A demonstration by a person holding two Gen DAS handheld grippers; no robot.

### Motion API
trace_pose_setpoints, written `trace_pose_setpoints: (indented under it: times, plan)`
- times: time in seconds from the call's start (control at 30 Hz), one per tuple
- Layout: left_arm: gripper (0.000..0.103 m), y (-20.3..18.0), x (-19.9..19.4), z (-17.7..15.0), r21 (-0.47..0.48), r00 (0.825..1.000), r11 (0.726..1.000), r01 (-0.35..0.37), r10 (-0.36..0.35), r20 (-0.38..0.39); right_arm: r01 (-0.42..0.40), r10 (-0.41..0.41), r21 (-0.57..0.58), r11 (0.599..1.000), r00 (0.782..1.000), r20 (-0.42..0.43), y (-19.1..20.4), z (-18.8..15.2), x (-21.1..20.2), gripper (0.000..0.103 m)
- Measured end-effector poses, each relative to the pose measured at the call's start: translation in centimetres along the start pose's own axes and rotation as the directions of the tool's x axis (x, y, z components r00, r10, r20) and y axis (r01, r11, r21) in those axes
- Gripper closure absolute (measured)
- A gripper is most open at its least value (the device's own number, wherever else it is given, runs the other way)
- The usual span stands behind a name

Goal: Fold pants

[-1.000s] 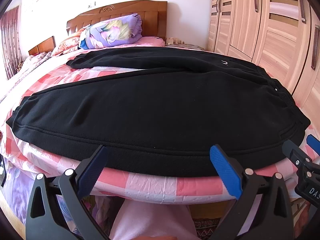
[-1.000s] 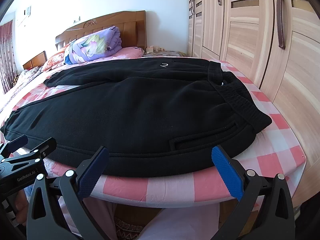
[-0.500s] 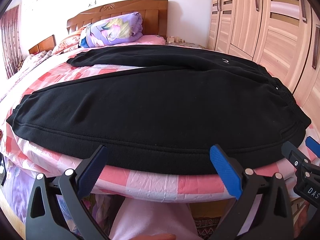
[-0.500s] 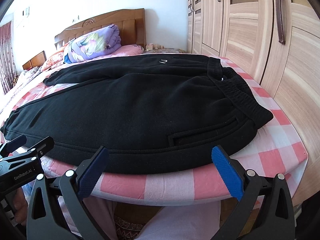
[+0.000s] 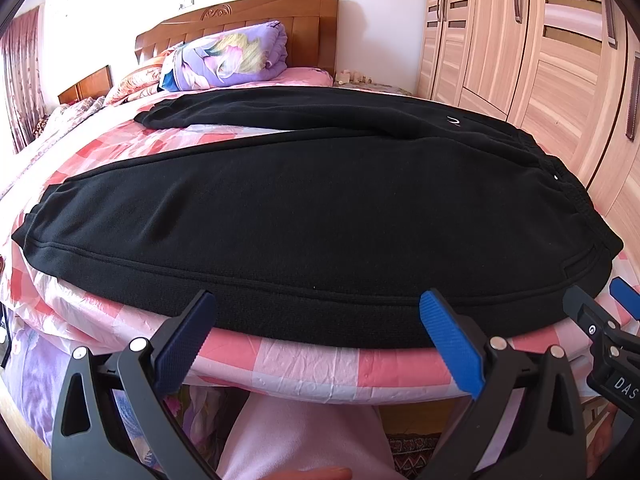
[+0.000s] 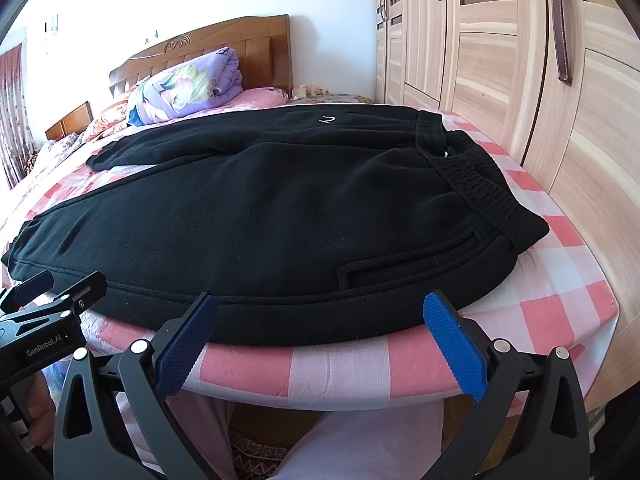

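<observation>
Black sweatpants lie spread flat across the bed, waistband to the right, leg cuffs to the left, legs apart in a V. My left gripper is open, its blue pads just short of the near hem at mid-leg. My right gripper is open too, hovering at the bed edge below the side pocket. Each gripper shows in the other's view: the right gripper at the right edge, the left gripper at the left. Nothing is held.
A folded purple quilt sits by the wooden headboard. A wardrobe stands close along the bed's right side. The person's pale trouser legs are under the grippers, by the bed's near edge.
Both grippers have drifted slightly forward and lower toward the pants' near edge; the pants lie as before and the jaws stay open.
</observation>
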State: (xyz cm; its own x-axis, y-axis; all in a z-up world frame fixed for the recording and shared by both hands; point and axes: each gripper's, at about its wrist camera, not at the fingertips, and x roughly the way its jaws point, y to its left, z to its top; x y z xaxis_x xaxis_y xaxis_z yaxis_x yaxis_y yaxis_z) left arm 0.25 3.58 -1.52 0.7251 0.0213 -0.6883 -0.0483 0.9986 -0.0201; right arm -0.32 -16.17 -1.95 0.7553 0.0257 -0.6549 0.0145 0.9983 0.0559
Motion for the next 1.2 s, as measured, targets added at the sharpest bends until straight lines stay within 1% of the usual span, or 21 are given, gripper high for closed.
trace_pose_setpoints:
  times: [0.37, 0.43, 0.5, 0.53, 0.57, 0.63, 0.67, 0.7, 0.73, 0.77, 0.8, 0.83, 0.87, 0.93, 0.97, 1.0, 1.07, 1.1, 1.13, 1.17, 1.2]
  plan:
    - [0.001, 0.2, 0.0, 0.0, -0.014, 1.000, 1.000, 0.008, -0.008, -0.006, -0.003, 0.003, -0.002, 1.000, 1.000, 0.011, -0.1, -0.2, -0.1, 0.004]
    - [0.001, 0.2, -0.3, -0.1, -0.013, 0.998, 0.998, 0.063, -0.063, -0.019, -0.003, 0.003, -0.011, 1.000, 1.000, 0.028, -0.3, 0.0, -0.3, 0.004]
    - [0.001, 0.2, -0.7, -0.6, -0.014, 0.984, 0.984, 0.176, -0.176, -0.040, 0.008, -0.006, -0.018, 1.000, 0.998, 0.064, -0.9, 0.4, -0.5, 0.004]
    - [0.001, 0.3, -0.7, -0.7, -0.016, 0.977, 0.978, 0.207, -0.208, -0.051, 0.009, -0.008, -0.014, 1.000, 0.997, 0.076, -1.4, 0.9, -0.4, 0.004]
    - [0.001, 0.4, -0.8, -0.8, -0.020, 0.970, 0.972, 0.235, -0.236, -0.063, 0.008, -0.007, -0.007, 1.000, 0.997, 0.082, -1.9, 1.5, -0.2, 0.004]
    - [0.001, 0.6, -1.1, -0.8, -0.026, 0.968, 0.971, 0.239, -0.240, -0.075, 0.011, -0.013, 0.017, 1.000, 0.995, 0.103, -3.2, 3.8, 0.5, 0.004]
    - [0.001, 0.5, -1.1, -0.9, -0.032, 0.965, 0.968, 0.248, -0.249, -0.081, 0.011, -0.013, 0.023, 1.000, 0.993, 0.116, -3.8, 5.2, 0.9, 0.004]
    - [0.001, 0.6, -1.0, -0.8, -0.042, 0.957, 0.962, 0.271, -0.274, -0.093, 0.010, -0.012, 0.020, 1.000, 0.992, 0.129, -4.6, 7.2, 1.6, 0.004]
    - [0.001, 0.6, -1.0, -0.9, -0.045, 0.951, 0.956, 0.290, -0.293, -0.098, 0.008, -0.009, 0.015, 1.000, 0.991, 0.130, -5.1, 8.8, 2.2, 0.004]
    - [0.001, 0.5, -1.0, -0.8, -0.035, 0.944, 0.948, 0.315, -0.317, -0.093, -0.014, 0.014, 0.006, 1.000, 0.994, 0.112, -5.8, 11.4, 3.6, 0.004]
    - [0.001, 0.7, -1.3, -0.6, -0.023, 0.948, 0.950, 0.310, -0.311, -0.067, -0.037, 0.037, -0.003, 0.999, 0.995, 0.089, -6.3, 13.1, 4.7, 0.004]
    - [0.001, 0.8, -1.5, 0.1, -0.009, 0.959, 0.959, 0.283, -0.283, -0.027, -0.063, 0.064, -0.012, 0.998, 0.996, 0.069, -6.9, 15.3, 6.1, 0.004]
    - [0.002, 0.9, -1.4, 1.6, 0.012, 0.972, 0.972, 0.235, -0.235, 0.019, -0.072, 0.074, -0.023, 0.997, 0.996, 0.058, -7.4, 17.1, 7.5, 0.004]
    - [0.001, 0.9, -0.3, 4.9, 0.040, 0.975, 0.975, 0.220, -0.220, 0.010, -0.056, 0.056, -0.100, 0.993, 0.998, -0.002, -7.7, 21.5, 11.7, 0.004]
    - [0.001, 0.9, 1.2, 7.8, 0.059, 0.974, 0.972, 0.227, -0.226, -0.024, -0.107, 0.095, -0.165, 0.981, 0.993, -0.076, -7.4, 23.8, 14.8, 0.004]
    - [0.001, 0.8, 2.5, 9.7, 0.085, 0.974, 0.970, 0.226, -0.222, -0.052, -0.150, 0.127, -0.206, 0.967, 0.985, -0.120, -7.1, 25.3, 17.0, 0.004]
    - [0.001, 0.1, 6.0, 13.8, 0.173, 0.968, 0.955, 0.239, -0.221, -0.120, -0.191, 0.150, -0.254, 0.948, 0.974, -0.170, -6.7, 27.4, 20.5, 0.004]
    - [0.001, -0.1, 8.5, 16.1, 0.212, 0.962, 0.945, 0.250, -0.217, -0.169, -0.220, 0.165, -0.275, 0.936, 0.964, -0.210, -6.5, 28.9, 23.0, 0.004]
    - [0.001, -0.1, 10.8, 18.1, 0.222, 0.959, 0.945, 0.240, -0.194, -0.208, -0.235, 0.169, -0.292, 0.927, 0.957, -0.234, -6.3, 29.6, 24.6, 0.004]
    - [0.001, 0.4, 13.9, 20.6, 0.199, 0.953, 0.954, 0.223, -0.170, -0.252, -0.253, 0.174, -0.308, 0.917, 0.950, -0.260, -5.9, 30.2, 26.2, 0.004]
    - [0.002, 0.9, 16.5, 22.8, 0.143, 0.938, 0.961, 0.238, -0.189, -0.290, -0.284, 0.191, -0.320, 0.904, 0.937, -0.294, -5.5, 30.8, 28.1, 0.004]
